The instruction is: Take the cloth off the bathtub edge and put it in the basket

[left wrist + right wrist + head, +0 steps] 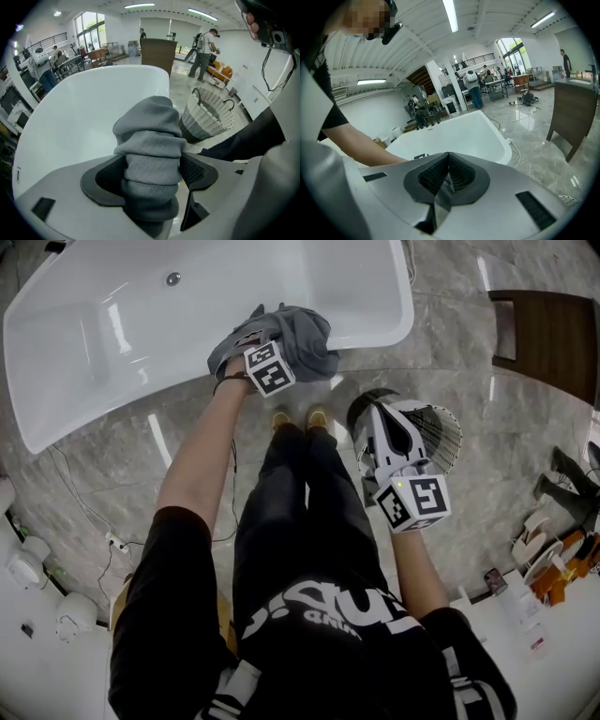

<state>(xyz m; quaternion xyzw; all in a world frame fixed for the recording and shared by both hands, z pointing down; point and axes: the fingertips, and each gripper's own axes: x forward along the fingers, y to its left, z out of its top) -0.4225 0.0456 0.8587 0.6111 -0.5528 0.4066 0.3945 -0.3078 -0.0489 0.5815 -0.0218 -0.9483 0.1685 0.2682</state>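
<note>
Tub (112,334) edge, near side: left gripper (152,171) clamps the cloth (305,338); right gripper (447,176), closed and empty, hovers by the basket (448,432); carrying remains.

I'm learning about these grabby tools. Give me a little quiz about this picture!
1. True or false: the left tool is shut on the grey cloth.
2. Where is the basket? A: on a chair. B: on the floor near the bathtub. C: on a shelf.
3. Fill in the gap: the right tool is shut and holds ____.

Key: 1 true; 2 B; 3 nothing.
</note>
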